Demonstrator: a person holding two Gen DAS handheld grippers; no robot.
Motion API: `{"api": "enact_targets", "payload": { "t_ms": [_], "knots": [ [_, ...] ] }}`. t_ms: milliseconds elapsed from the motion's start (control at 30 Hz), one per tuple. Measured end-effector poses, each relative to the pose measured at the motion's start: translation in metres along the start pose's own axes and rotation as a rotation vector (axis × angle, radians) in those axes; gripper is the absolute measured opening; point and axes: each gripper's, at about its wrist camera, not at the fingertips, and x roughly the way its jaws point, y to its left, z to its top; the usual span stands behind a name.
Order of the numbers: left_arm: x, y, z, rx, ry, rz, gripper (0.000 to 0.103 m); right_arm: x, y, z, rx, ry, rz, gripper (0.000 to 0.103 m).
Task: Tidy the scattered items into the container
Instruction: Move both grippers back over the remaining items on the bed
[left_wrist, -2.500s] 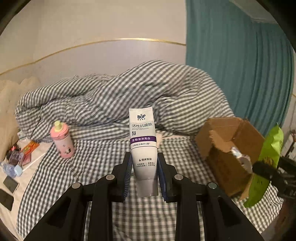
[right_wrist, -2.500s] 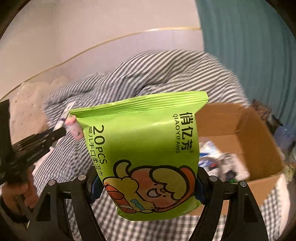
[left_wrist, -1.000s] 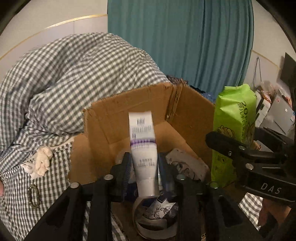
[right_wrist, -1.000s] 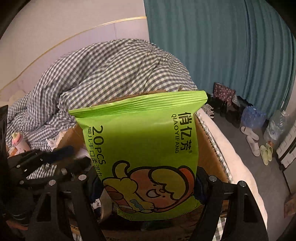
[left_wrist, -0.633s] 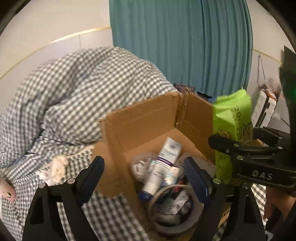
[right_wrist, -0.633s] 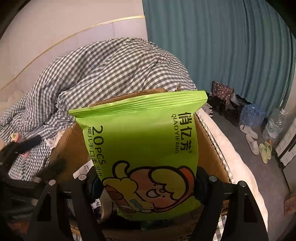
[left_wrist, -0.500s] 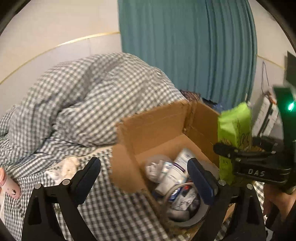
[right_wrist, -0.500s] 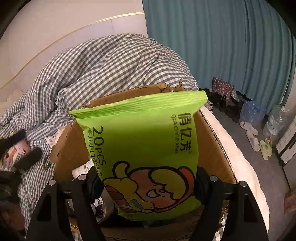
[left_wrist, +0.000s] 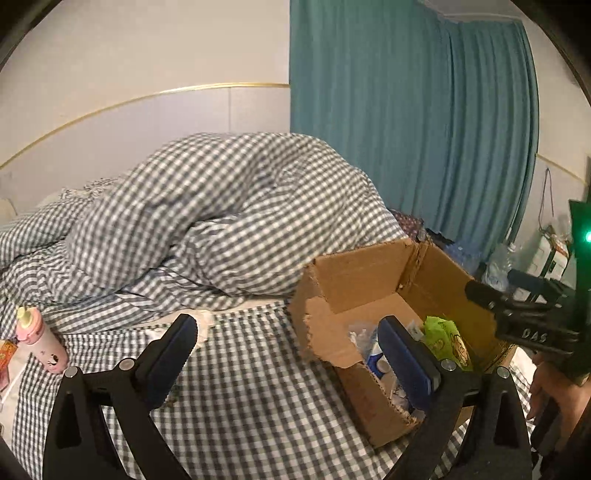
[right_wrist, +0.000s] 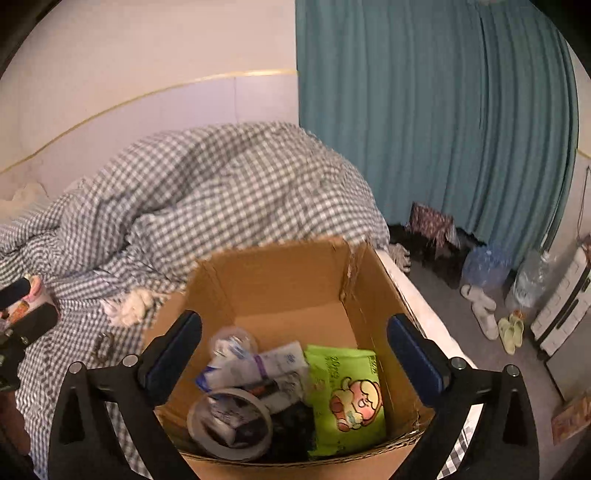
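Right wrist: green pack (right_wrist: 345, 391) below gripper (right_wrist: 295, 354)

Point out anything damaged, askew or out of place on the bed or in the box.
The cardboard box is ragged: its left wall is torn and its far corner seam split. Inside, the green wipes pack, a toothpaste tube and a tape roll lie jumbled. A pink bottle lies tipped over on the checked sheet.

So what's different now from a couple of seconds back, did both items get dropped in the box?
Yes. The left tongs let the toothpaste go first; the right tongs are just opening, and the green pack lies flat in the box. Nothing is between either pair now. The pink bottle is unchanged, upright on the bed.
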Motion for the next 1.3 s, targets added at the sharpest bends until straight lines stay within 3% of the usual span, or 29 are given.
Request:
{"api": "enact_targets", "payload": {
  "t_ms": [267,533,833,1300],
  "knots": [
    [-0.041,0.034,-0.001,-0.015,-0.044,0.043,0.103,-0.033,0.05,0.014,-0.055,-0.06,0.042,0.103],
    [-0.078,0.084,-0.006,-0.062,-0.072,0.139,0.103,-0.061,0.097,0.023,-0.098,-0.138,0.097,0.103],
    [-0.109,0.135,-0.011,-0.11,-0.098,0.238,0.103,-0.076,0.136,0.023,-0.133,-0.159,0.169,0.103],
    [-0.097,0.188,-0.037,-0.157,-0.049,0.297,0.103,-0.048,0.187,0.017,-0.195,-0.108,0.215,0.103]
  ]
}}
